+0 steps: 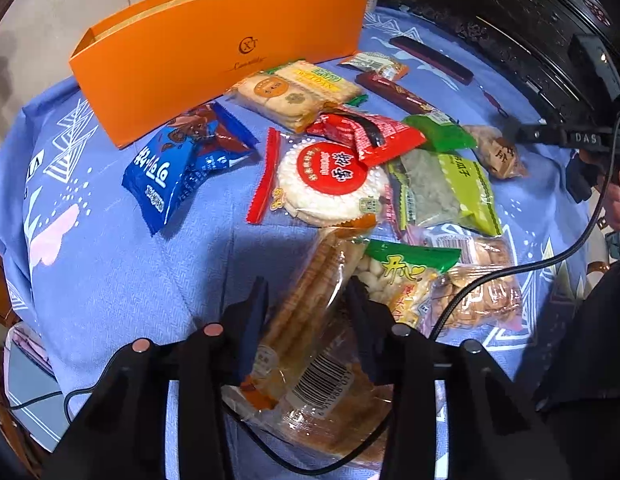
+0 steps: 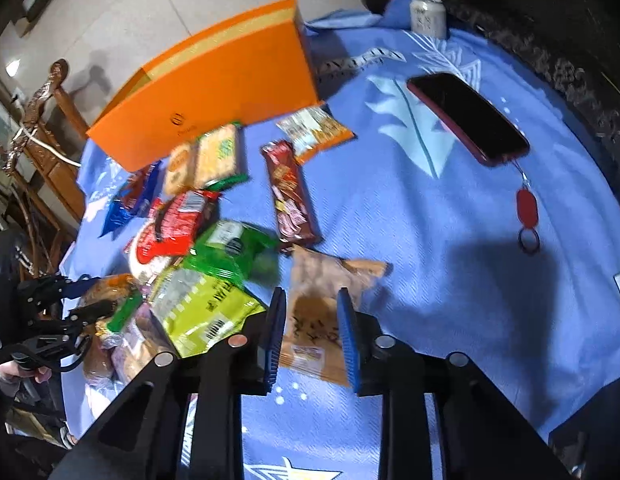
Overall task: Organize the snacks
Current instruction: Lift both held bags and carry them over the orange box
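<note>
The left gripper [image 1: 305,300] is pinching a clear packet of biscuits [image 1: 310,320] at the near edge of the snack pile, its two pads pressing on the wrapper. The right gripper [image 2: 312,320] is straddling a brown packet [image 2: 318,308] on the blue tablecloth [image 2: 450,240], its blue pads touching the packet's sides. Snacks are lying scattered in front of an orange box [image 1: 213,52] standing at the far left. A dark phone [image 2: 468,118] is lying far right, well apart from the pile.

Right gripper [image 2: 312,334] astride brown snack pkt [image 2: 316,304] — blue cloth [image 2: 430,240] beneath.
</note>
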### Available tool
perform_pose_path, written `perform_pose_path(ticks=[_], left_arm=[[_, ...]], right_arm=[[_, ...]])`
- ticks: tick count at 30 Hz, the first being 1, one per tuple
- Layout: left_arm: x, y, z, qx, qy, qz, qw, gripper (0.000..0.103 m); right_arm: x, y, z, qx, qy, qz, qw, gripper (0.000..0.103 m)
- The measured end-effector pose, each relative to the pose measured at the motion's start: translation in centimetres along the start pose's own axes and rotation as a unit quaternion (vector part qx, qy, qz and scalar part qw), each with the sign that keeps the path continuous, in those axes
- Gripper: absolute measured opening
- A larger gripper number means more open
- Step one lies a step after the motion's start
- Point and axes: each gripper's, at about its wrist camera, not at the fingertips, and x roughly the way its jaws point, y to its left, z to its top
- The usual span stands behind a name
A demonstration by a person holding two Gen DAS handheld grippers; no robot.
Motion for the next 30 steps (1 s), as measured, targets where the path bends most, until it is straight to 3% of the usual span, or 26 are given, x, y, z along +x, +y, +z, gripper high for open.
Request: perform_pose_path(ticks=[1, 2, 6, 7, 9, 11, 15, 24, 30], left_arm=[[0.0, 0.1, 0.0, -0.003, 0.001, 0.001, 1.0000, 0.039], [0.0, 0.2, -0.1, -0.005, 0.001, -0.001, 1.0000, 0.039], [0.0, 0.2, 0.0, 0.003, 0.004, -0.001, 1.0000, 0.039], [0.0, 0.2, 0.0, 0.004, 0.005, -0.001, 1.0000, 0.039], [0.1, 0.3, 0.1, 0.004, 0.005, 0.000, 1.0000, 0.038], [0.0, 0.3, 0.1, 0.005, 0.004, 0.000, 1.0000, 0.035], [-0.2, 0.2, 0.1, 0.010, 0.001, 0.005, 0.9999, 0.022], [-0.6, 0.8, -0.4, -0.014, -0.001, 0.003, 0.9999, 0.022], [-2.8, 1.2, 0.4, -0.035, -0.032, 0.006, 0.9989, 0.022]], right_arm=[[0.1, 0.0, 0.0, 0.004, 0.001, -0.005, 1.000, 0.055], [0.2, 0.0, -0.1, 0.005, 0.000, -0.009, 1.000, 0.064], [1.9, 0.5, 0.0, 0.001, 0.024, -0.035, 0.999, 0.072], [2.4, 0.5, 0.0, 0.003, 0.029, -0.040, 0.999, 0.072], [3.5, 0.6, -0.1, 0.005, 0.047, -0.041, 0.998, 0.043], [3.5, 1.1, -0.2, -0.011, 0.044, -0.051, 0.998, 0.037], [2.2, 1.1, -0.1, -0.009, 0.025, -0.046, 0.999, 0.035], [-0.3, 1.1, 0.1, -0.013, -0.016, -0.032, 0.999, 0.035], [-1.9, 2.0, 0.7, -0.029, -0.052, -0.016, 0.998, 0.035]])
